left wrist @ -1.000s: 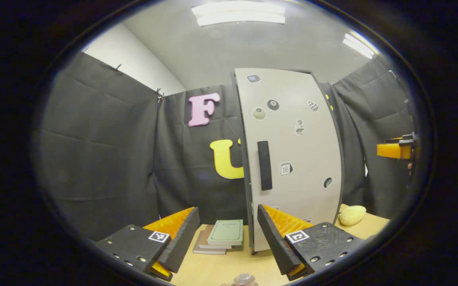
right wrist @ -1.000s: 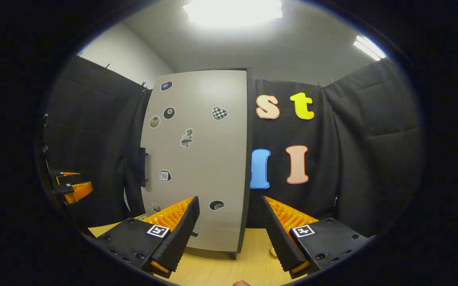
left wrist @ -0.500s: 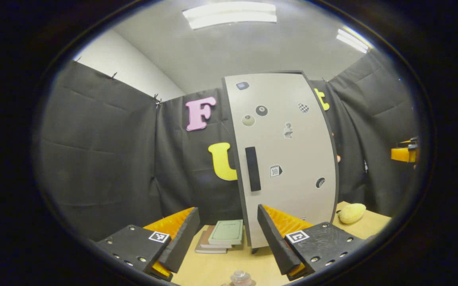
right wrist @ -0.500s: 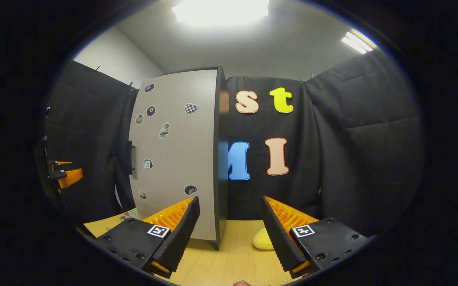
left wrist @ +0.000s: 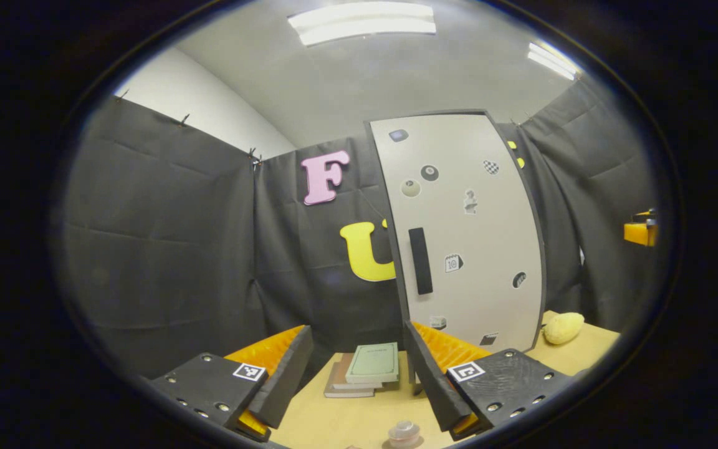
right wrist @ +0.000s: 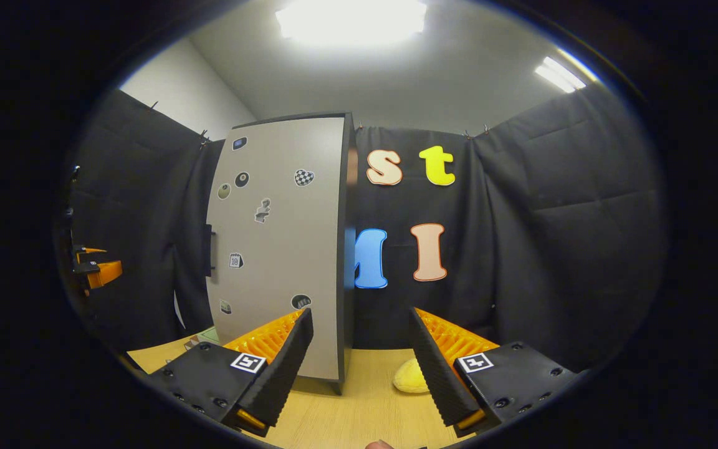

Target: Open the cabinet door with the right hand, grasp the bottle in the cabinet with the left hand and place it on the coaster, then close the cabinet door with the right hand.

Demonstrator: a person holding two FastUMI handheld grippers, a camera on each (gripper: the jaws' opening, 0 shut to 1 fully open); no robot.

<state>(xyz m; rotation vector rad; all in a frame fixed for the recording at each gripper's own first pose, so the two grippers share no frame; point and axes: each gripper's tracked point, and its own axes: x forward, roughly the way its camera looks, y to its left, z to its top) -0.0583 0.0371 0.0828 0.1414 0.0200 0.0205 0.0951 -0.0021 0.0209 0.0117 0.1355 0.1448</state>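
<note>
Both grippers are just hanging in the air above the wooden surface (left wrist: pixel 334 424), nothing held. The left gripper (left wrist: pixel 359 368) has its fingers spread wide with only air between them, and past the gap there's a small stack of books (left wrist: pixel 368 377) lying on the surface. The cabinet door (left wrist: pixel 465 231) is shut, grey with stickers, black handle (left wrist: pixel 420 260) on its left edge. The right gripper (right wrist: pixel 359 365) is also wide apart and touching nothing; it's pointed at the cabinet's right edge. A yellow lumpy thing (right wrist: pixel 410 379) sits on the surface just right of the cabinet. There's a small clear cap-like thing (left wrist: pixel 404 431) low in the left gripper view, can't tell if it's the bottle.
</note>
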